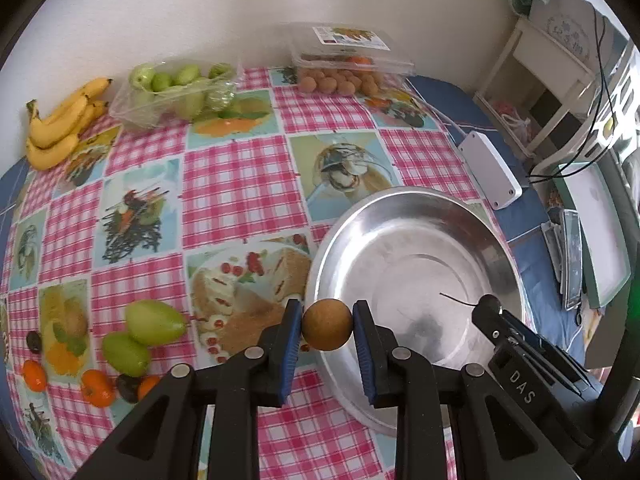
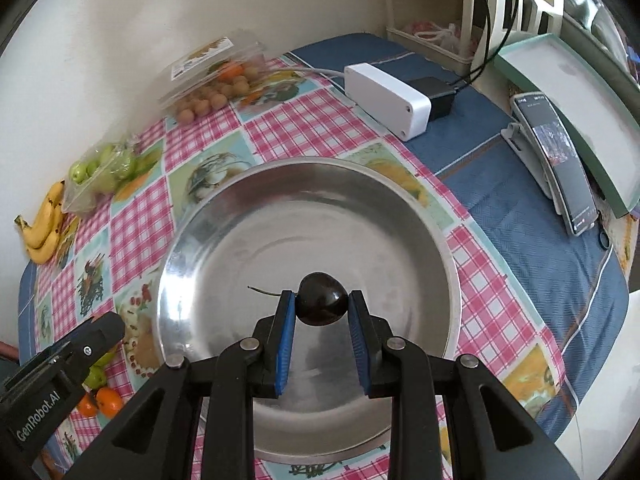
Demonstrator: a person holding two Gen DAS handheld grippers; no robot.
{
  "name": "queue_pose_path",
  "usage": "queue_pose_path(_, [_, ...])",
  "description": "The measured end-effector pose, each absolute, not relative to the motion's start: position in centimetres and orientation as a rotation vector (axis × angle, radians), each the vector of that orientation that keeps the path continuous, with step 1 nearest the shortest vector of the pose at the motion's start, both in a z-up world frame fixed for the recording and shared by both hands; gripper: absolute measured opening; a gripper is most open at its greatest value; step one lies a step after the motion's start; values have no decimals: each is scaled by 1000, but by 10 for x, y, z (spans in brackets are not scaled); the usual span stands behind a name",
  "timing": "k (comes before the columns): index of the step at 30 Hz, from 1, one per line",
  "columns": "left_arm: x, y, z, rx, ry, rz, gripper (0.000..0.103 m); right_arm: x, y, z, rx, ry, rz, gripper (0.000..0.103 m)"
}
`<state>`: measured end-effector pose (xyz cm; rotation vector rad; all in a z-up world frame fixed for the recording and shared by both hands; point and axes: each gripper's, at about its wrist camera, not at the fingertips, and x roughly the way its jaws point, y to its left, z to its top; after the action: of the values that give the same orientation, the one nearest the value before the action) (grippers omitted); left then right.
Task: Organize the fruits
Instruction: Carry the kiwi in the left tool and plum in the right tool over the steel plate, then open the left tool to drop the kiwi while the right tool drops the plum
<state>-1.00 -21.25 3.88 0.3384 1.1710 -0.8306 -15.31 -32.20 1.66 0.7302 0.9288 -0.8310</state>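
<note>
My left gripper [image 1: 327, 330] is shut on a round brown fruit [image 1: 327, 325] and holds it over the left rim of a large steel bowl [image 1: 496, 240]. My right gripper [image 2: 322, 306] is shut on a dark cherry [image 2: 322, 305] with a thin stem and holds it above the middle of the bowl [image 2: 436, 216]. The right gripper also shows in the left wrist view [image 1: 490, 308] over the bowl. The left gripper body shows in the right wrist view [image 2: 92, 336] at the lower left.
On the checked cloth [image 1: 236, 184] lie two green mangoes [image 1: 154, 322], small oranges [image 1: 96, 388], dark fruits [image 1: 128, 388], bananas [image 1: 60, 120], a tub of green fruit [image 1: 176, 88] and a tub of brown fruit [image 1: 340, 76]. A white box [image 2: 386, 94] and a phone [image 2: 560, 152] sit right.
</note>
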Motion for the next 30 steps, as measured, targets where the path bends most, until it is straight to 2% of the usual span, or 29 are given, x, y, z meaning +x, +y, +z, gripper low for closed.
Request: queue_pose_path(30, [-12, -249, -12, 363, 1241, -846, 28, -143, -341, -11, 772, 1012, -851, 28])
